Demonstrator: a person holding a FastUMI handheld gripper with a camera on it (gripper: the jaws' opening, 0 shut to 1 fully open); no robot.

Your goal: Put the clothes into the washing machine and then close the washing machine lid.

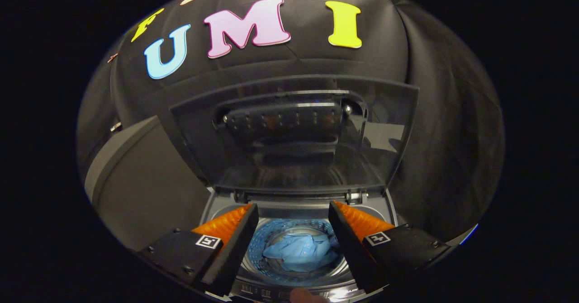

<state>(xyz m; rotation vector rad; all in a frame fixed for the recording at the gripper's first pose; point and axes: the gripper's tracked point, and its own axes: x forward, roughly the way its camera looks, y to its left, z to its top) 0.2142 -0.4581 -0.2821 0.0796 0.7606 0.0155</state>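
Observation:
A light blue garment (301, 253) lies crumpled in the drum (271, 239) of a top-loading washing machine (226, 203), seen down between my fingers. The machine's dark see-through lid (294, 135) stands raised and upright beyond the fingers, hinged at the back of the opening. My gripper (294, 217) hovers above the opening, open, with nothing between its fingers.
A grey slanted panel (144, 185) sits to the left of the machine. Black cloth walls close in behind and to the right. A fingertip (305, 295) shows at the machine's front control strip, just below the drum.

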